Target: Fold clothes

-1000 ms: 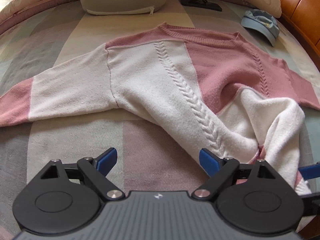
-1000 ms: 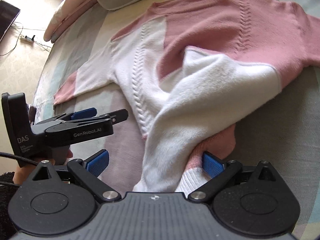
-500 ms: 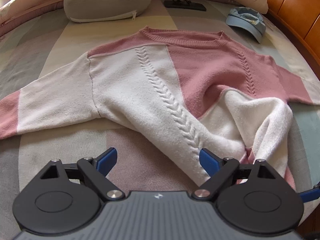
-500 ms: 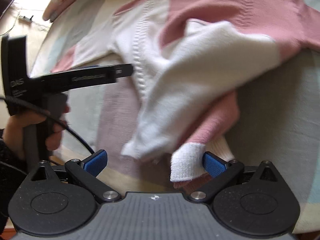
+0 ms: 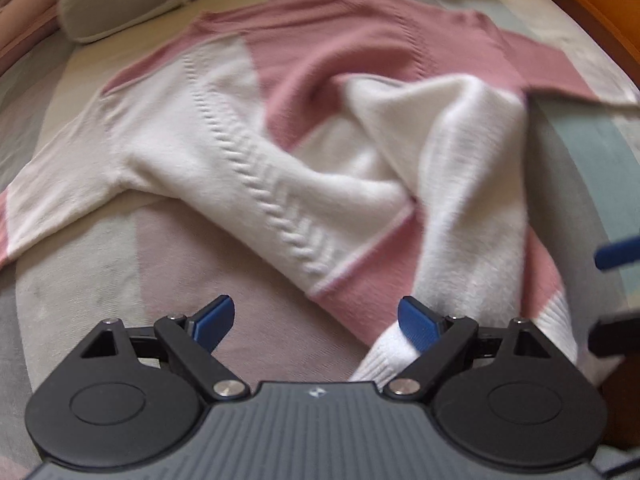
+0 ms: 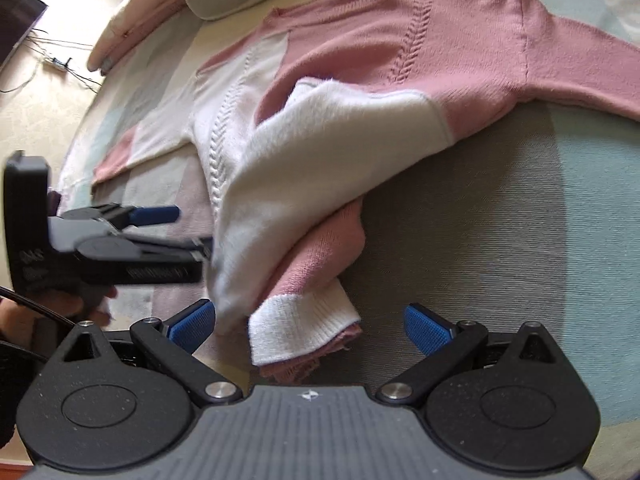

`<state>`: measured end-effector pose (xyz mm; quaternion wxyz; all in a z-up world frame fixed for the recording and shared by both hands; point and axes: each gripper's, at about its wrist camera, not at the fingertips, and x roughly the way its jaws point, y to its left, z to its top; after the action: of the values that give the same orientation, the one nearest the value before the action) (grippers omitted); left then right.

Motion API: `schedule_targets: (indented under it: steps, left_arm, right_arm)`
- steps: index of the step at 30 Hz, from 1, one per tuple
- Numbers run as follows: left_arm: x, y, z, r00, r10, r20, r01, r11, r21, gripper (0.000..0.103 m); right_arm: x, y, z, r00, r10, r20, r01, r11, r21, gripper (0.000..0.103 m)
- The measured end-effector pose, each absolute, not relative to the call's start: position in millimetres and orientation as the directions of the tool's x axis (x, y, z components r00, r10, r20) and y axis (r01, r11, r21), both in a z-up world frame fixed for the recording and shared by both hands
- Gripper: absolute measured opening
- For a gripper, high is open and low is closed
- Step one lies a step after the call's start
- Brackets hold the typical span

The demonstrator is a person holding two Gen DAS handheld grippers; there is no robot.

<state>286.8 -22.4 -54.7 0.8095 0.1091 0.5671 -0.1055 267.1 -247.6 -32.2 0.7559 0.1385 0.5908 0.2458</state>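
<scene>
both tongs (image 5: 316, 320) (image 6: 308, 322) gape over rumpled sweater (image 6: 360, 40).

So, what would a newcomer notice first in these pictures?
The pink and white sweater spread on the striped bed cover, its lower part bunched up. Its ribbed white hem lies between the open right gripper fingers; the open left gripper hovers close by.
</scene>
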Motion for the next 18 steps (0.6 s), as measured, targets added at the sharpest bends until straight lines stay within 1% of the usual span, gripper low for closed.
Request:
schedule_targets:
  steps: [3, 6, 8, 11, 18]
  left_arm:
    - [279.6, -39.3, -49.6, 0.351, -0.019, -0.936, 0.37, 0.921, 0.12, 0.089]
    - [280.9, -43.0, -40.8, 0.374, 0.018, -0.927, 0.366, 0.916, 0.165, 0.089]
    - [282.9, -43.1, -31.1, 0.391, 0.01, -0.92, 0.346, 0.925, 0.157, 0.089]
    - [284.4, -54.6, -26.5, 0.399, -0.021, -0.917, 0.387, 0.91, 0.147, 0.089]
    - [287.9, -81.4, -15.9, 0.413, -0.095, -0.906, 0.479, 0.869, 0.127, 0.09]
  right_arm:
    - [263.0, -260.5, -32.8, 0.189, 0.572, -0.798, -0.19, 0.819, 0.541, 0.103]
    - [259.1, -272.0, -33.9, 0.196, 0.604, -0.773, -0.174, 0.797, 0.579, 0.103]
    - [258.0, -275.1, -34.8, 0.2, 0.61, -0.766, -0.179, 0.792, 0.584, 0.103]
    - [256.4, -279.7, -36.1, 0.206, 0.62, -0.757, -0.186, 0.784, 0.592, 0.103]
    - [244.1, -295.6, -45.2, 0.209, 0.607, -0.766, -0.125, 0.794, 0.595, 0.103]
